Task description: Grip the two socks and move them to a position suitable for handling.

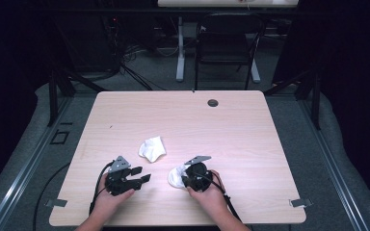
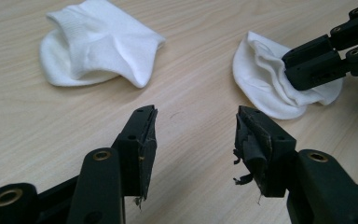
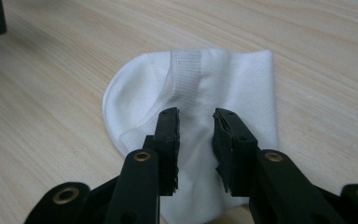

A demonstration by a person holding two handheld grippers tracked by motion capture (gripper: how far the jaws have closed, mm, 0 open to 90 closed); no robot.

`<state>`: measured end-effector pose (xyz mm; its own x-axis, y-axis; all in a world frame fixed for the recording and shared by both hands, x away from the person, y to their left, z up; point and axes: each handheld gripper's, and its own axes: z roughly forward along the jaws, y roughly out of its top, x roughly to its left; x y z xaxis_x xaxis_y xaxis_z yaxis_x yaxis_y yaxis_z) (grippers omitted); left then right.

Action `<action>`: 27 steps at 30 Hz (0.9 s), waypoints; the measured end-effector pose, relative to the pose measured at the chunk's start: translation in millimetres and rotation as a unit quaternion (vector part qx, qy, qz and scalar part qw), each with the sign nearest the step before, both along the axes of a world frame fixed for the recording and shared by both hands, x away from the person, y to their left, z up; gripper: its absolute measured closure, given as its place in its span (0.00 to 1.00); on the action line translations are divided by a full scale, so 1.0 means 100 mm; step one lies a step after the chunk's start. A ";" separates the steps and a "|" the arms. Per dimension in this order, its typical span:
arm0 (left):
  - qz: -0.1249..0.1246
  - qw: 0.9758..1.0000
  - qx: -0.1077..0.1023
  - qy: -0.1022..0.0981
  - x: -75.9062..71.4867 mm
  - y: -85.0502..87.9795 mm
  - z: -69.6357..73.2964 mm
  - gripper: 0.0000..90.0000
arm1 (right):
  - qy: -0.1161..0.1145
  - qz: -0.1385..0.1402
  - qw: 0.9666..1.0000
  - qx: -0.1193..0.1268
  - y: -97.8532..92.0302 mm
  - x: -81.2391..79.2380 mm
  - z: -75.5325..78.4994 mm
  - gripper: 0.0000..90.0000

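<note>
Two white socks on the tabletop, one under the right gripper.

The near sock (image 3: 200, 121) lies toward the tabletop's (image 1: 250, 125) near edge; the right gripper (image 3: 196, 140) has its jaws down over it, whether pinching cloth I cannot tell. The far sock (image 1: 151, 148) lies nearer the middle. The left gripper (image 2: 193, 135) gapes empty.

Setting: lab or recording studio. Evidence: pale wood surface (image 1: 231, 125) with cable port (image 1: 213, 102), black curtains (image 1: 347, 57), floor cables (image 1: 135, 72), folding chair (image 1: 226, 43).
</note>
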<state>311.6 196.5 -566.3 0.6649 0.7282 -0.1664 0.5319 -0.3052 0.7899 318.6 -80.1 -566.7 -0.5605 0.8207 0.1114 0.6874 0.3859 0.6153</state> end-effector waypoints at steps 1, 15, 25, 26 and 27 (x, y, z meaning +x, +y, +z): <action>0.000 1.000 0.000 0.000 0.00 0.00 0.00 0.54 | 0.000 0.000 1.000 0.000 0.00 0.00 0.00 0.79; 0.028 1.000 0.002 0.002 0.16 -0.06 0.01 0.53 | -0.011 0.022 1.000 0.002 0.15 -0.21 -0.02 0.79; 0.056 0.998 0.018 -0.014 0.61 -0.25 0.09 0.59 | -0.035 0.049 0.997 0.040 0.01 -0.24 0.12 0.76; 0.064 0.998 0.024 -0.010 0.69 -0.29 0.06 0.61 | -0.040 0.070 0.995 0.052 -0.03 -0.22 0.14 0.76; 0.063 0.998 0.029 -0.006 0.71 -0.31 0.05 0.62 | -0.051 0.081 0.994 0.054 -0.03 -0.21 0.13 0.76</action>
